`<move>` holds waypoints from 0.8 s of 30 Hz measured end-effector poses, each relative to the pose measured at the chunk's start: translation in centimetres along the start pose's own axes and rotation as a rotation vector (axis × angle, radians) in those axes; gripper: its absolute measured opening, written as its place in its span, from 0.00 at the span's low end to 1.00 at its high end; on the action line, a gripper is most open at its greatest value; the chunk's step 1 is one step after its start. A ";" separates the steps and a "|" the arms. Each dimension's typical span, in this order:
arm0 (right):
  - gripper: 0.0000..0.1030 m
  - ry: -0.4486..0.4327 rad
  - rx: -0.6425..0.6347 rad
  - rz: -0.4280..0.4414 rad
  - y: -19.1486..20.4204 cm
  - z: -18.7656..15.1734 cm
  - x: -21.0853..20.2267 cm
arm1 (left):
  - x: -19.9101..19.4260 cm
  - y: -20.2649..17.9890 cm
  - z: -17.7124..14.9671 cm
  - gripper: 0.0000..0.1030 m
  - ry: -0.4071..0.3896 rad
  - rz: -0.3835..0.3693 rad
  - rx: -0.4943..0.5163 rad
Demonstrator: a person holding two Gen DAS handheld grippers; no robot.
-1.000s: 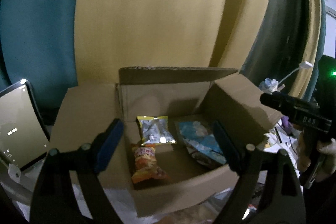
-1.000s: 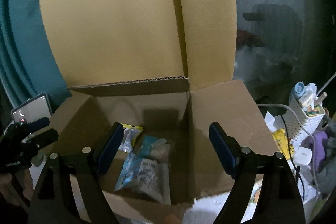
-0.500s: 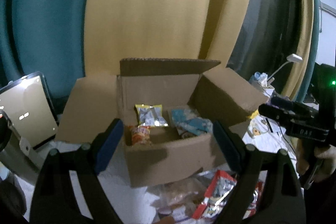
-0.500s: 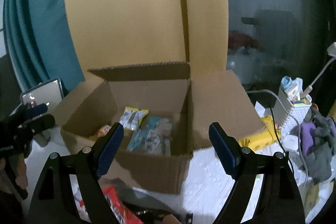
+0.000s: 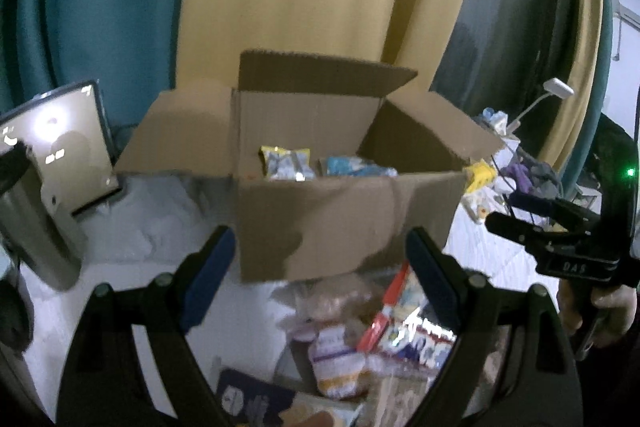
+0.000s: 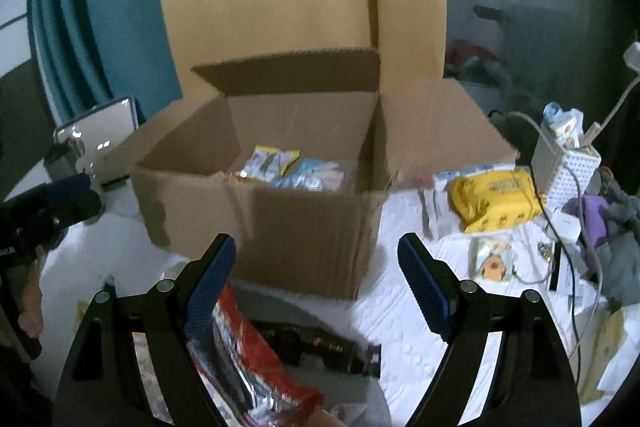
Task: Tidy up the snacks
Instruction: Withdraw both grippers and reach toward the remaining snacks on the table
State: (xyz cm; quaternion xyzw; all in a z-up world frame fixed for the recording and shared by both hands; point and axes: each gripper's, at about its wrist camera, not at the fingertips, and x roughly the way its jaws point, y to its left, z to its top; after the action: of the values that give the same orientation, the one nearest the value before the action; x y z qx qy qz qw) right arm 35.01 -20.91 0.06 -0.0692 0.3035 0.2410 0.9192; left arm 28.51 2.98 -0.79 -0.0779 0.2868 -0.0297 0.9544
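Snacks half sorted — cardboard box (image 5: 344,223) open on the white worktop (image 6: 404,323).
I hold my left tool (image 5: 320,279) and right tool (image 6: 316,279) with jaws spread wide, nothing between them, both short of the box's near wall. A yellow-edged packet (image 6: 270,163) and a blue packet (image 5: 356,169) lie inside the box; a red-edged packet (image 5: 404,327) and a pale wrapped snack (image 5: 336,367) lie loose on the worktop at the box's near side — beneath my tools.
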 end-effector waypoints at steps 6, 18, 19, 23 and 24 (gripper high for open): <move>0.83 0.062 -0.037 0.051 1.3 -2.8 0.8 | -0.4 0.6 -2.7 0.86 0.035 0.016 -0.029; 0.83 0.176 -0.097 0.137 3.9 -6.5 2.7 | -1.7 3.5 -8.2 0.86 0.124 0.076 -0.101; 0.83 0.183 -0.101 0.139 4.1 -6.7 2.8 | -1.8 3.7 -8.6 0.86 0.130 0.082 -0.107; 0.83 0.203 -0.114 0.141 4.8 -7.1 3.2 | -2.3 4.9 -10.3 0.86 0.154 0.102 -0.141; 0.83 0.208 -0.119 0.142 5.0 -7.2 3.2 | -2.5 5.1 -10.7 0.86 0.160 0.103 -0.147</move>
State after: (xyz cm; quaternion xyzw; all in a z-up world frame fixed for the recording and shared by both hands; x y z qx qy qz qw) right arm 31.07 -17.21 -7.54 -0.1269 0.3865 0.3145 0.8577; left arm 20.62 6.90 -9.09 -0.1304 0.3670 0.0344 0.9204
